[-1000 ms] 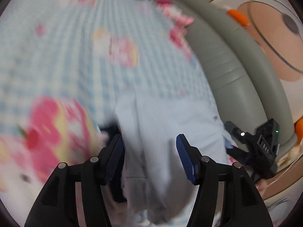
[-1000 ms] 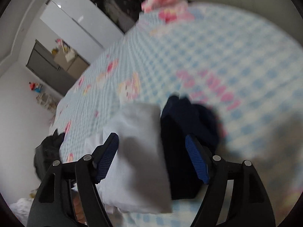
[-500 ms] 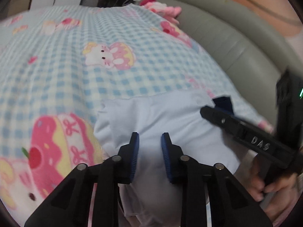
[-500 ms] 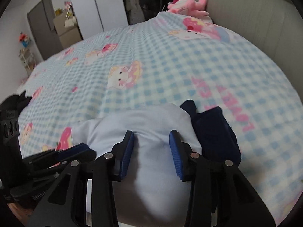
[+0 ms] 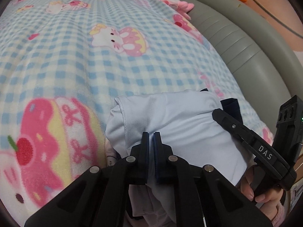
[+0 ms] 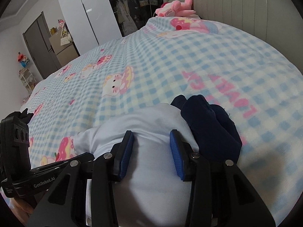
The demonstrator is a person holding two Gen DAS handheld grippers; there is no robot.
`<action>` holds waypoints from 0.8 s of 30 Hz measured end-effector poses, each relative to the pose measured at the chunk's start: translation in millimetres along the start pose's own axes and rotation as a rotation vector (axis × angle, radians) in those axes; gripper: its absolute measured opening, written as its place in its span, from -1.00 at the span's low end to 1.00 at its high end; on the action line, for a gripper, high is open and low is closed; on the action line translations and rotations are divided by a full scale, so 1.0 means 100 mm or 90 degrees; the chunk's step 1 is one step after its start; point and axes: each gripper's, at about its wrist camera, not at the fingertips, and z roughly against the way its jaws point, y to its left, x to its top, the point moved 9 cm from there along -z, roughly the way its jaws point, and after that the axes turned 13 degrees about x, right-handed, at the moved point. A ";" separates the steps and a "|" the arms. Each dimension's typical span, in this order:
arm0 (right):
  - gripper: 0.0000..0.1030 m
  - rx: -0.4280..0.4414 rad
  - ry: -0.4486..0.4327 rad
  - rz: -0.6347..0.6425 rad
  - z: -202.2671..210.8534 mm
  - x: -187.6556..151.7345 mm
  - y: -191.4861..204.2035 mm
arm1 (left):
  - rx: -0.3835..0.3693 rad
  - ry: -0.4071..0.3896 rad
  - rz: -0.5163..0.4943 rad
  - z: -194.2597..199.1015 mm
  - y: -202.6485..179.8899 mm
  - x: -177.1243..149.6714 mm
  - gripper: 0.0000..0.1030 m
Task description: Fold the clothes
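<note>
The pale blue garment (image 5: 181, 124) lies bunched at the near edge of the bed (image 5: 79, 60), a navy garment (image 6: 210, 126) touching its right side; the left gripper (image 5: 151, 140) is clenched on a fold of the pale cloth, while the right gripper (image 6: 151, 138) stands spread over the garment, pads (image 6: 175, 149) apart and apparently grasping nothing; the checked blanket stretches bare beyond, with a pink plush toy (image 6: 176, 6) at the headboard (image 6: 246, 9); the garment's lower part hangs out of view behind both grippers.
</note>
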 end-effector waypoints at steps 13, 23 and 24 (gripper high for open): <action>0.84 -0.022 -0.043 0.033 0.52 0.58 0.84 | 0.080 -0.083 -0.029 1.15 0.36 0.70 0.38; 0.99 -0.025 0.019 -0.016 0.14 0.57 1.82 | 0.229 -0.155 0.019 2.22 1.82 0.83 0.57; 0.99 -0.028 0.032 0.002 0.08 0.52 1.97 | 0.236 -0.159 0.035 2.32 1.98 0.83 0.58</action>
